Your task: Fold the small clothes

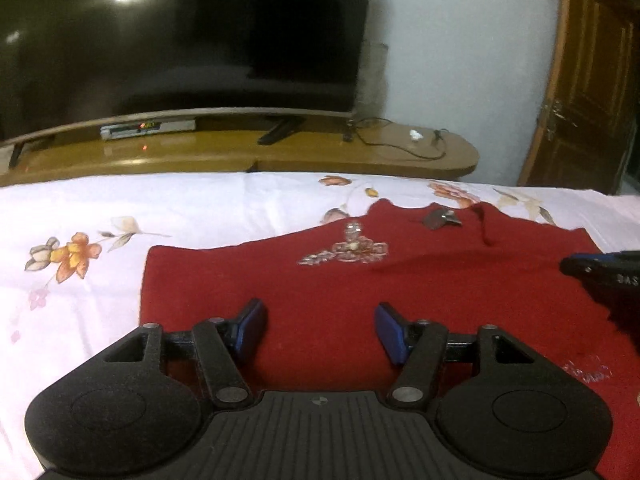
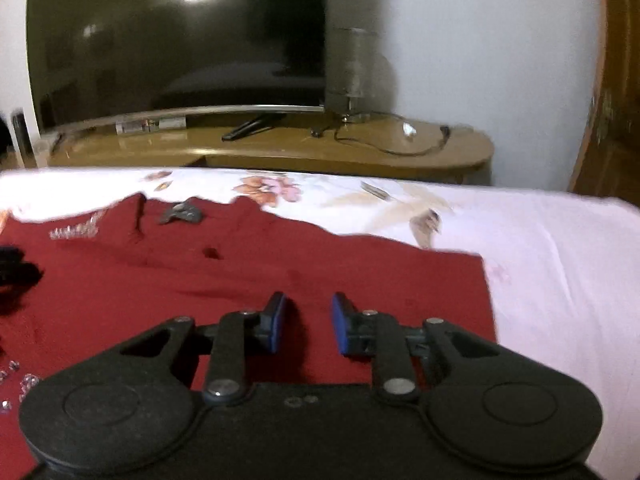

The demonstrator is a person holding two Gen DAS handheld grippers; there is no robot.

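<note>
A dark red garment (image 1: 400, 292) with silver embroidery lies spread flat on a white floral bedsheet (image 1: 80, 208); it also shows in the right wrist view (image 2: 248, 268). A grey tag (image 1: 440, 218) lies at its neckline. My left gripper (image 1: 321, 314) is open and empty, low over the garment's near left part. My right gripper (image 2: 308, 312) is open with a narrower gap and empty, over the garment's near right part, close to its right edge. The right gripper's tip shows at the right edge of the left wrist view (image 1: 600, 272).
Beyond the bed stands a wooden TV stand (image 1: 280, 152) with a large dark television (image 1: 180, 40), a set-top box (image 1: 148, 128) and cables (image 1: 400, 140). A wooden door (image 1: 592, 80) is at the far right. Bare bedsheet (image 2: 560, 260) lies to the garment's right.
</note>
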